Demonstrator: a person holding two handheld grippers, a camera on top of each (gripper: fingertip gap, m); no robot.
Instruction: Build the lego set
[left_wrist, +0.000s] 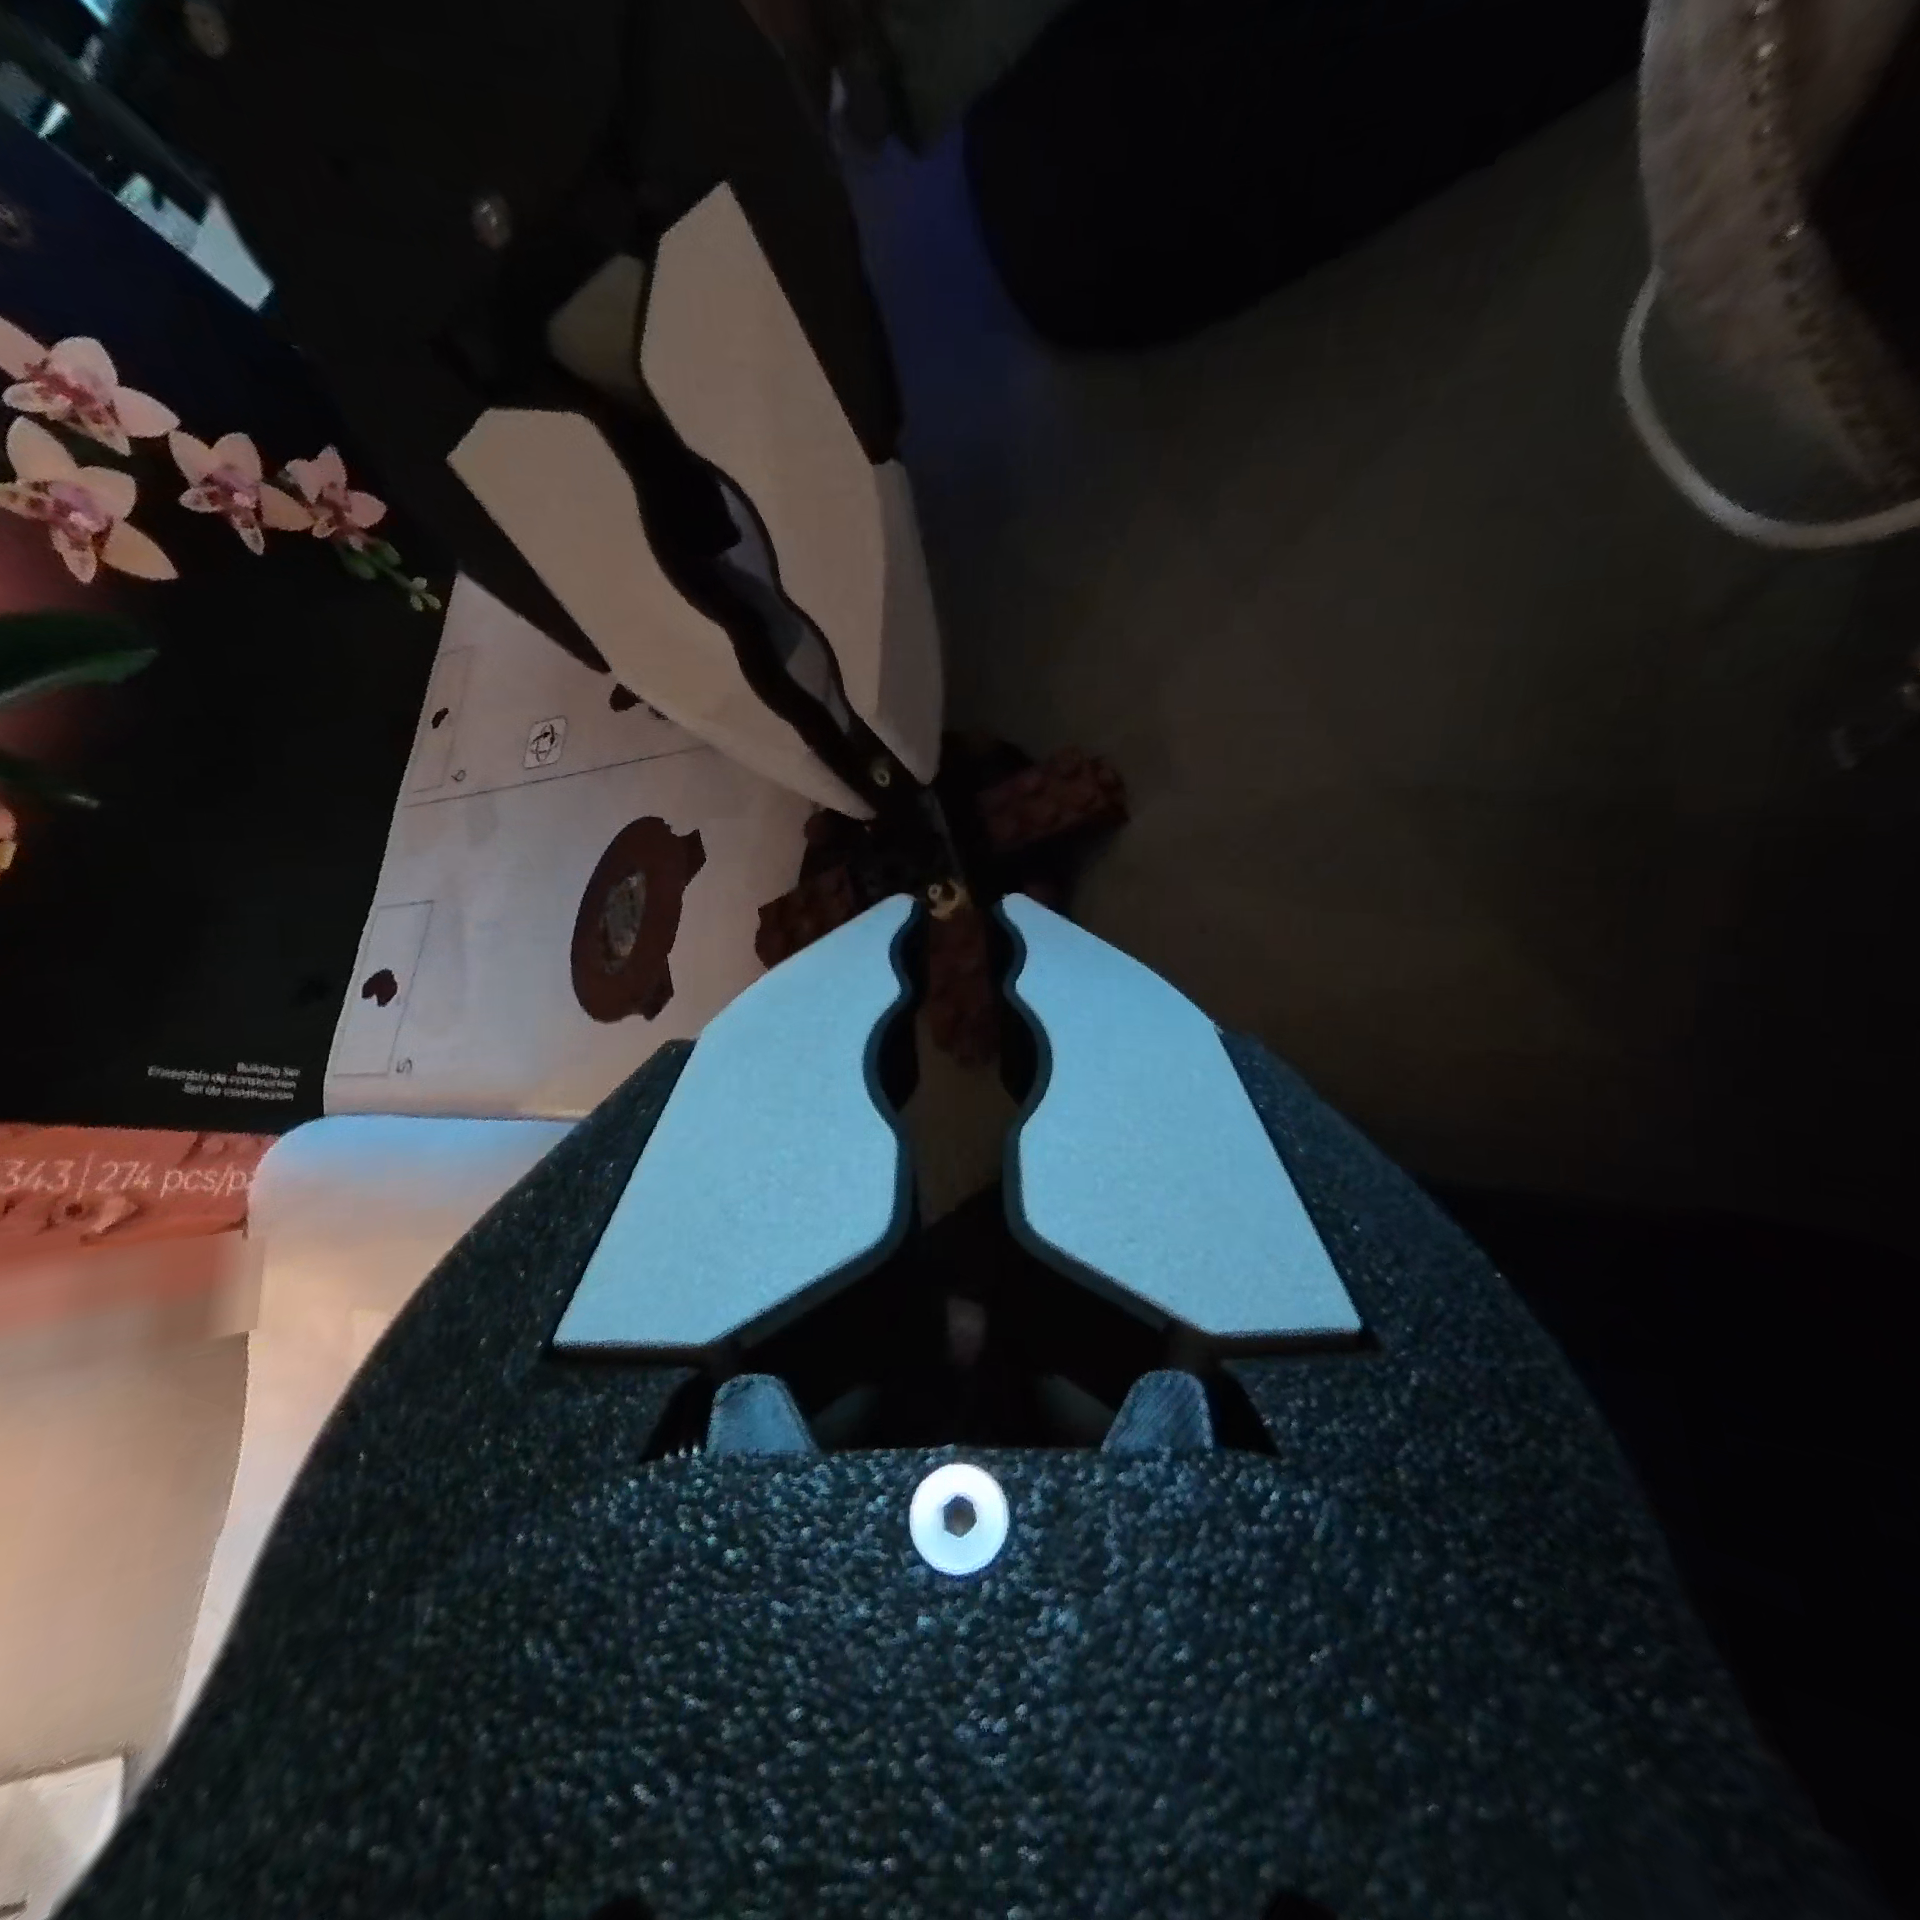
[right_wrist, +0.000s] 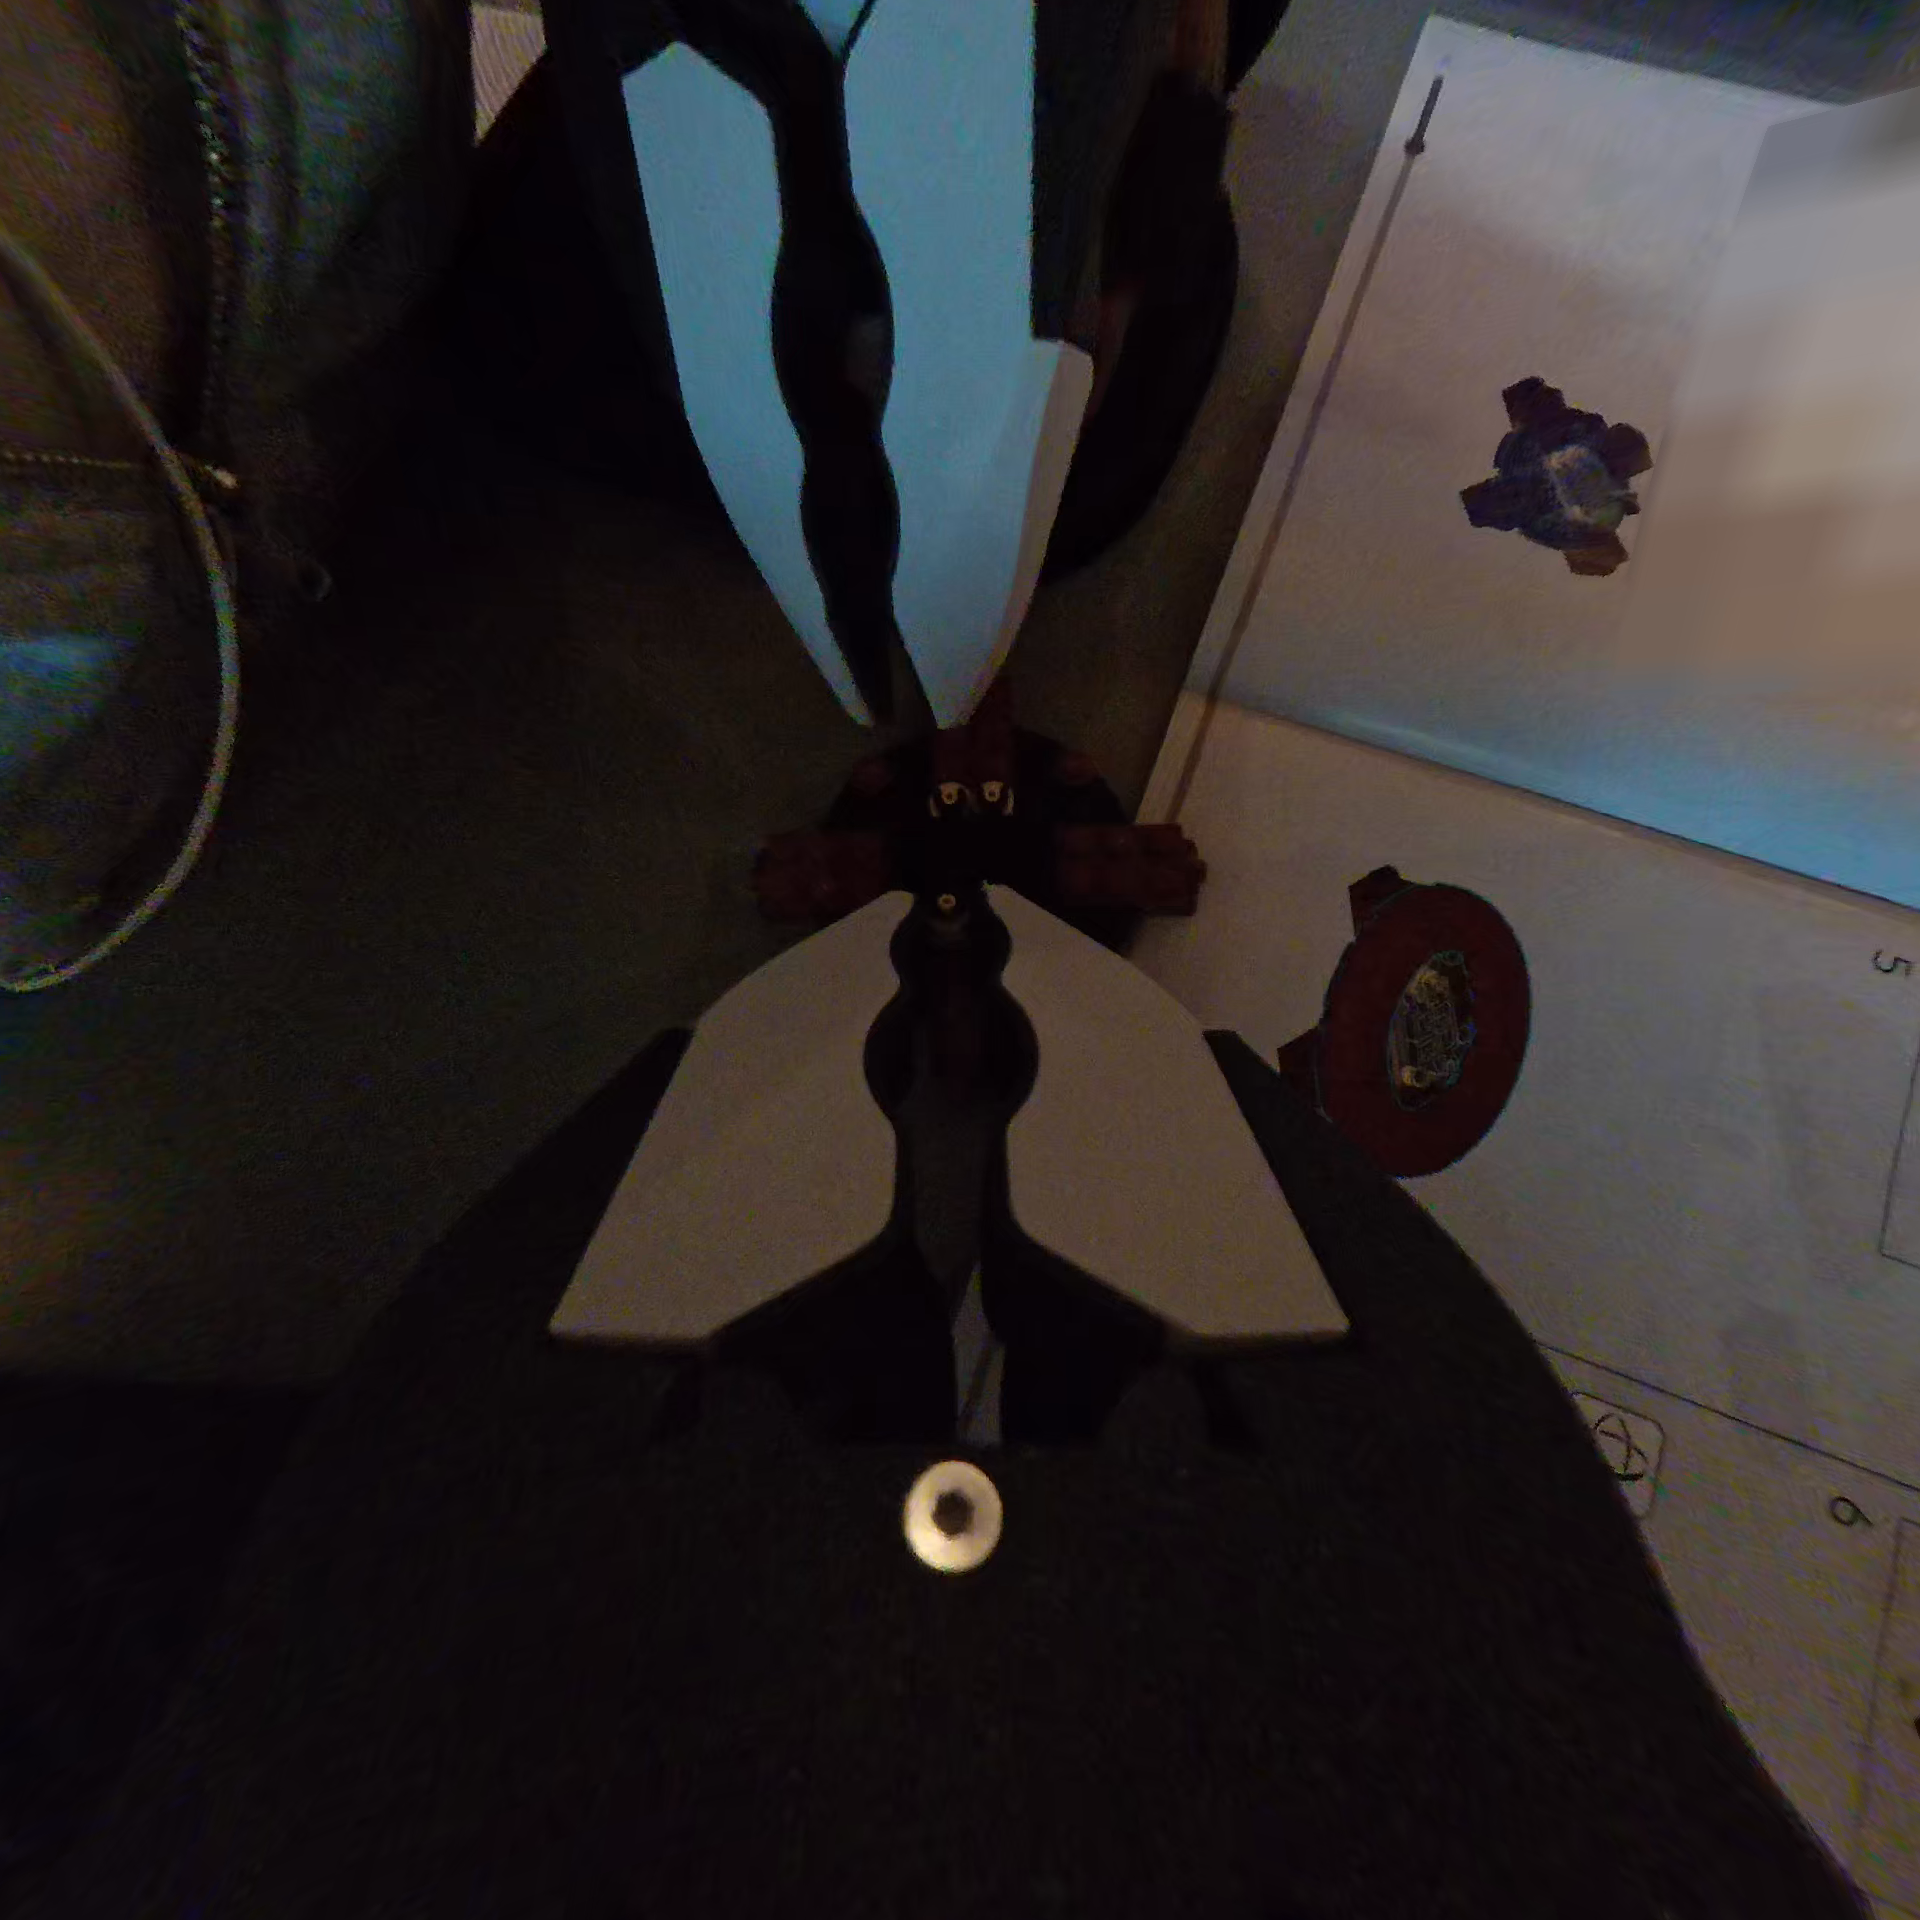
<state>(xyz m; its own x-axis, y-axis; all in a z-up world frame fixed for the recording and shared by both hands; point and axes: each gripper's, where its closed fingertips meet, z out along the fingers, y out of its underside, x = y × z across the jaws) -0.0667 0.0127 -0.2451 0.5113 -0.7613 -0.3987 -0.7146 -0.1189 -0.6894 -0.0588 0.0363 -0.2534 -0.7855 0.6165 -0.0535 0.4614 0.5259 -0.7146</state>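
Note:
A brown brick assembly (left_wrist: 1049, 800) lies on the dark table at the edge of a white instruction sheet (left_wrist: 540, 935). My left gripper (left_wrist: 956, 909), with blue pads, is closed on a brown part of it that shows between the fingers. My right gripper (left_wrist: 888, 795), with white pads, comes in from the upper left and is shut on a small black piece (left_wrist: 925, 842) with cream studs, held against the assembly. In the right wrist view my right gripper (right_wrist: 948, 914) grips the black piece (right_wrist: 951, 852) over the brown assembly (right_wrist: 1127, 857). The left gripper (right_wrist: 920, 712) meets it from above.
The instruction sheet (right_wrist: 1558, 1039) shows printed brown build steps. A dark box with orchid pictures (left_wrist: 156, 623) stands at the left. A person's grey garment (left_wrist: 1766, 312) hangs close at the table edge, and also shows in the right wrist view (right_wrist: 104, 520). The scene is dim.

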